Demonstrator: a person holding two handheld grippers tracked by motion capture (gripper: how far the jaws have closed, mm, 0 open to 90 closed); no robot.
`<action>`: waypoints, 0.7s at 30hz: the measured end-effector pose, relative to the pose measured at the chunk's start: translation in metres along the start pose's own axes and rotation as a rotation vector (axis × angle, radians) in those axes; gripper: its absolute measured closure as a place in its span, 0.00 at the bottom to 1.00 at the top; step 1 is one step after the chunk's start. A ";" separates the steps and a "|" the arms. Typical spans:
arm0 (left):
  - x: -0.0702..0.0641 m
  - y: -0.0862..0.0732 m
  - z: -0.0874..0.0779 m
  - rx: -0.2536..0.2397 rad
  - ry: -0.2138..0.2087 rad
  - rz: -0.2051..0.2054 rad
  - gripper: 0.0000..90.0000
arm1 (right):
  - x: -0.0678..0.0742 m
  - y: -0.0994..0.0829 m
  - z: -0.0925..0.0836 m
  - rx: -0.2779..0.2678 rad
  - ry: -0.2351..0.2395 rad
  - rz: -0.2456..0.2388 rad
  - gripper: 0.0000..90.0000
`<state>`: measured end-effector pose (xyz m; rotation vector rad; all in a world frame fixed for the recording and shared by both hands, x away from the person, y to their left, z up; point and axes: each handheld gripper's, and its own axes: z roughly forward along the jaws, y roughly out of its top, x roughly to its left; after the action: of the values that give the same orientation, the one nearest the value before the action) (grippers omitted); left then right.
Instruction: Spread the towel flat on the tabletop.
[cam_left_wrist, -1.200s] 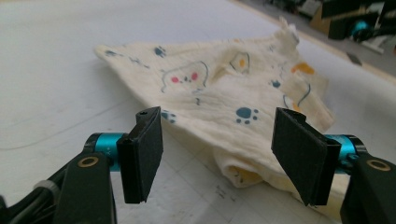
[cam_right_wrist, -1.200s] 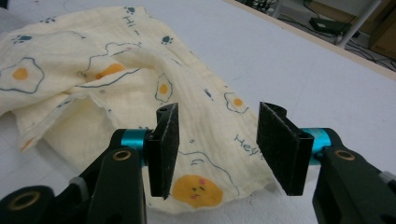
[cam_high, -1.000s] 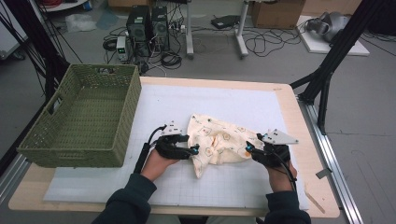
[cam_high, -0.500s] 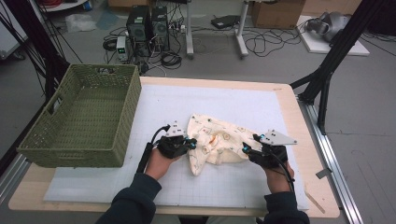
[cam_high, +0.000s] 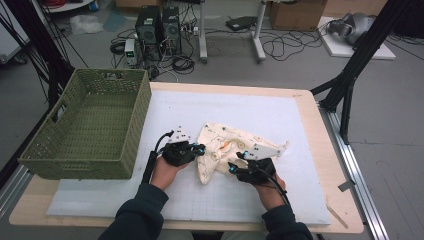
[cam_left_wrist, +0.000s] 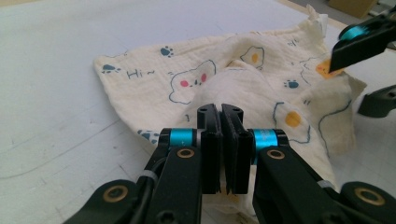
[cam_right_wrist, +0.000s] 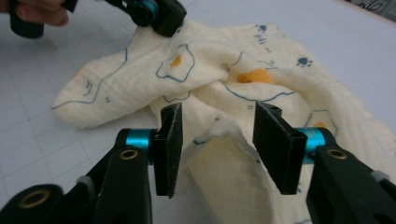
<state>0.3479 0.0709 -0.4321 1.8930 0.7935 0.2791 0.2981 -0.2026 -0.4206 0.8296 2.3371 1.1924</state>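
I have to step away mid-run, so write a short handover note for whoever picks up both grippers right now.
Left gripper: shut on the cloth, pinching its near-left edge.
Right gripper: jaws have just been closing, a raised fold of the cloth between them, pads not yet pressing.
Cloth: crumpled on the white mat, mid-table.
Basket: at the left.
Done: left grip taken.
Left: probably close the right grip, then handle the cloth; it likely ends up in the basket.
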 end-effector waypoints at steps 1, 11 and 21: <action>0.001 0.000 -0.001 0.001 0.004 0.001 0.95 | 0.001 0.000 0.004 0.013 0.003 -0.005 0.63; 0.019 -0.006 -0.013 0.011 0.053 -0.024 0.95 | -0.006 -0.010 0.002 0.113 0.055 -0.048 0.94; 0.035 -0.012 -0.024 0.021 0.147 -0.033 0.97 | -0.031 -0.031 -0.034 0.154 0.038 -0.032 0.95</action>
<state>0.3566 0.1138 -0.4373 1.8928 0.9284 0.3943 0.2914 -0.2573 -0.4243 0.8229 2.4881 1.0337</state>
